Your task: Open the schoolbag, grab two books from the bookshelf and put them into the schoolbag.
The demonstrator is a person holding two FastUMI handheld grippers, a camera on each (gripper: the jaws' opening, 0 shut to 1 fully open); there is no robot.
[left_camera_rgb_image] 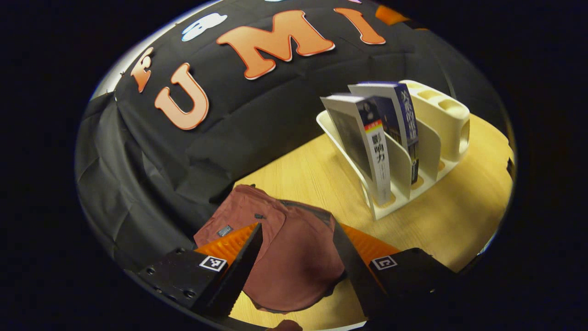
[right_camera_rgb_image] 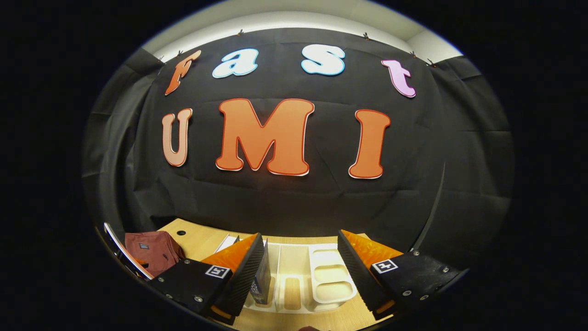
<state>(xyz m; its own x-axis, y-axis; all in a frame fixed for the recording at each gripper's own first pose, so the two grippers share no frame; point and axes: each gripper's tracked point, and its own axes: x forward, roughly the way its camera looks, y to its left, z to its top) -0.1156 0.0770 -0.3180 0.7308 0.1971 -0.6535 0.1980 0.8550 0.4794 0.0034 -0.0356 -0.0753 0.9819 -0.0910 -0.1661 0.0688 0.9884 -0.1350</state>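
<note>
Schoolbag (left_camera_rgb_image: pixel 294 257) near edge hidden behind left gripper's fingers (left_camera_rgb_image: pixel 239 262); beside it, the bookshelf's (right_camera_rgb_image: pixel 294 276) books seemingly obscured in the right gripper view.

My left gripper (left_camera_rgb_image: pixel 301 257) hangs with its jaws apart over the schoolbag (left_camera_rgb_image: pixel 285 257), nothing between the fingers and the maroon cloth. Bare table (left_camera_rgb_image: pixel 298 174) runs between the bag and the bookshelf (left_camera_rgb_image: pixel 422 156), wide enough to pass through. The black cloth wall (left_camera_rgb_image: pixel 183 165) closes off the table's far edge behind the bag. My right gripper (right_camera_rgb_image: pixel 301 271) sits spread above the bookshelf's slots; one book (right_camera_rgb_image: pixel 262 276) stands just beside my left finger, and the dividers rise on either side. The slots to its right lie open. From above, the two upright books (left_camera_rgb_image: pixel 376 147) are free to reach.
</note>
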